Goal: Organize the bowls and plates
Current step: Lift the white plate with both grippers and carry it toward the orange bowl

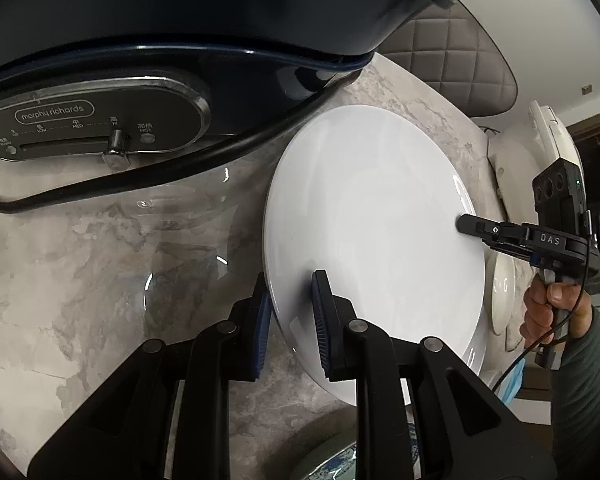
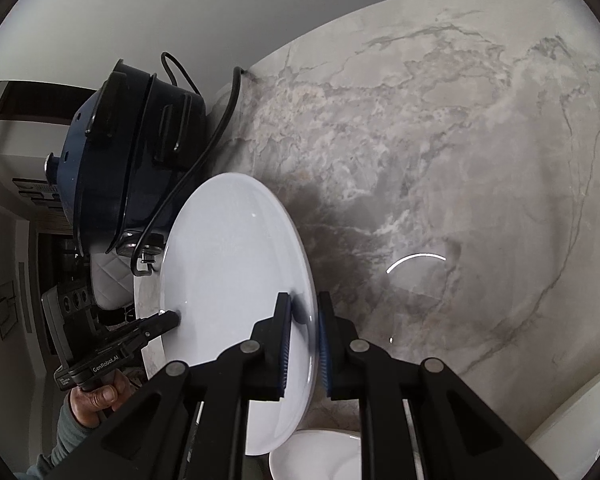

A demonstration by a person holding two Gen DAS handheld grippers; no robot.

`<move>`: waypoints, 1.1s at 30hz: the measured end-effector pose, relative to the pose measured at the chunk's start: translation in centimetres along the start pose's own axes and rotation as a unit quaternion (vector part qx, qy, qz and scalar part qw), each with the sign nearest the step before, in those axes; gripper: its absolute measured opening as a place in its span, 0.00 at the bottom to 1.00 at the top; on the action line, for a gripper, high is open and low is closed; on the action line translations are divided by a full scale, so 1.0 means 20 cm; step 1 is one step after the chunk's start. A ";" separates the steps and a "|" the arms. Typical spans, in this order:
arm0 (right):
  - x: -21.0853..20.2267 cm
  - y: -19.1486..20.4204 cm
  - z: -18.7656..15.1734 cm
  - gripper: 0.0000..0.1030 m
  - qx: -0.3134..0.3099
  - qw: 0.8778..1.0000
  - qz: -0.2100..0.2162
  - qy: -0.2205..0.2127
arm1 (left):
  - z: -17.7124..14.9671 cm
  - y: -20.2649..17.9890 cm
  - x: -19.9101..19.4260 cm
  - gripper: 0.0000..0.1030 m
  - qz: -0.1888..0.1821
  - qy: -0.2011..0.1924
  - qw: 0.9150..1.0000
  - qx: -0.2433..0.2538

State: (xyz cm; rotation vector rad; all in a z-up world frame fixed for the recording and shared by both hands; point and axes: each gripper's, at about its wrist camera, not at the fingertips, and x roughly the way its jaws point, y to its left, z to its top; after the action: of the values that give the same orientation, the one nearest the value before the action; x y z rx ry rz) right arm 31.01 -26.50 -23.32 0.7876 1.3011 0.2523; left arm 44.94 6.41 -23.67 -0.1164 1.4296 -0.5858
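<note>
A large white plate (image 1: 375,248) is held above the marble table, gripped on two opposite edges. My left gripper (image 1: 290,292) is shut on its near rim. My right gripper (image 2: 303,312) is shut on the opposite rim of the same plate (image 2: 232,280). The right gripper shows in the left wrist view (image 1: 465,226), the left gripper in the right wrist view (image 2: 172,318). A smaller white dish (image 1: 501,292) lies beyond the plate. A white bowl (image 2: 319,456) sits below the plate. A blue-patterned dish (image 1: 335,468) shows at the bottom edge.
A dark blue Morphy Richards electric cooker (image 1: 172,60) with a black power cord (image 1: 148,176) stands on the marble table (image 2: 459,160), close to the plate. A grey quilted chair (image 1: 451,60) is behind the table. A white object (image 2: 579,420) lies at the lower right.
</note>
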 end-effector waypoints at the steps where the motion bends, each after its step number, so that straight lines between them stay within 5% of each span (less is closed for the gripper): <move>1: -0.02 0.02 -0.01 0.15 -0.002 1.000 0.000 -0.004 | -0.01 -0.02 -0.02 0.17 -0.001 -0.003 1.000 0.002; 9: -0.28 0.16 -0.19 0.15 -0.017 0.999 0.005 -0.048 | -0.19 -0.27 -0.28 0.17 -0.017 -0.032 0.999 0.029; 17: -0.61 0.27 -0.68 0.14 -0.023 0.995 -0.010 -0.100 | -0.58 -0.44 -0.54 0.17 -0.047 -0.042 0.996 0.066; 26: -0.81 0.14 -1.37 0.14 0.005 0.992 -0.018 -0.124 | -1.24 -0.63 -0.65 0.17 -0.051 -0.033 0.995 0.073; 33: -0.89 -0.09 -1.78 0.14 -0.009 0.994 -0.012 -0.107 | -1.88 -0.84 -0.54 0.17 -0.019 -0.035 0.998 0.048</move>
State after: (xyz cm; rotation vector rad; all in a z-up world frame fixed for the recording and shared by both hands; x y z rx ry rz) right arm -7.43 -24.81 -12.83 0.7625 1.1037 0.1547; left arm 3.75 6.96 -13.05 -0.0876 1.3316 -0.6739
